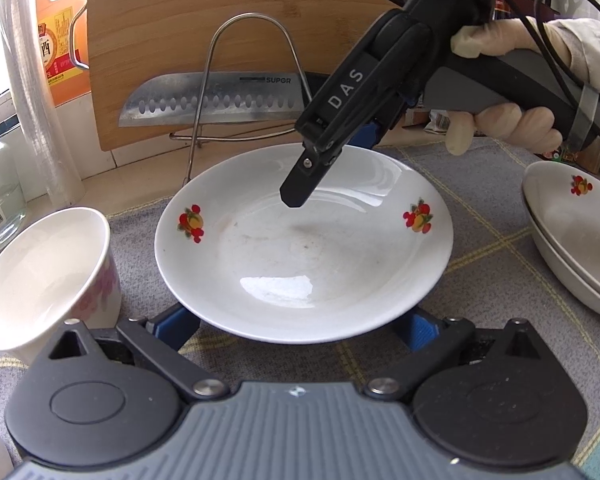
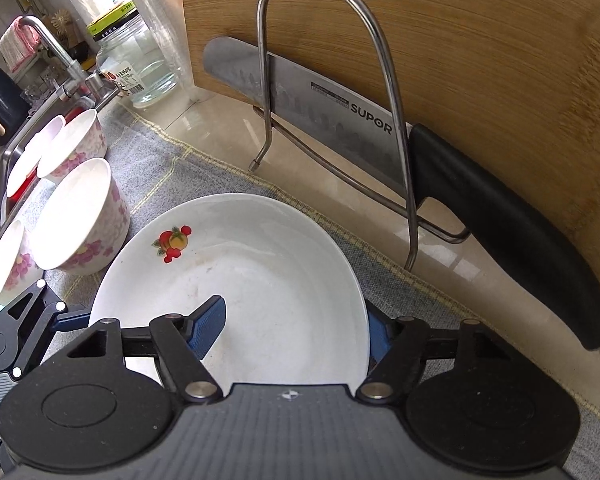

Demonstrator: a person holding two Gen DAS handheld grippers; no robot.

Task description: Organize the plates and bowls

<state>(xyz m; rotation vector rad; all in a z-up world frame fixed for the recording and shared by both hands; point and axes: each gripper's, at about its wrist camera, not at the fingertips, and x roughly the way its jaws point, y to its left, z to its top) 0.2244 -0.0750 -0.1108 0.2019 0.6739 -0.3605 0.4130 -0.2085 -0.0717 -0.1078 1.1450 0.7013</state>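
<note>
Glazed white ceramic plate with fruit decals [image 2: 236, 280] sits on the grey cloth [image 1: 480, 208]. Right gripper [image 2: 296, 330] straddles its far rim, pinch unconfirmed; left gripper [image 1: 300, 330] spread under near edge. Risk: thin-rim bite slips, plate tips into the flowered bowl [image 2: 76, 216].

1. A white plate [image 1: 304, 256] with small red-and-orange fruit prints on its rim lies right way up on the grey cloth of the desk, near the desk's back edge; faint smudges mark its middle.
2. A white bowl [image 1: 46, 276] with pink flowers stands upright just beside the plate's left rim.
3. More bowls of the same flowered kind [image 2: 74, 146] stand further along toward the desk's sink edge.
4. Toward the desk's right edge, two nested white dishes [image 1: 576, 236] with the same fruit print rest apart from the plate.
</note>
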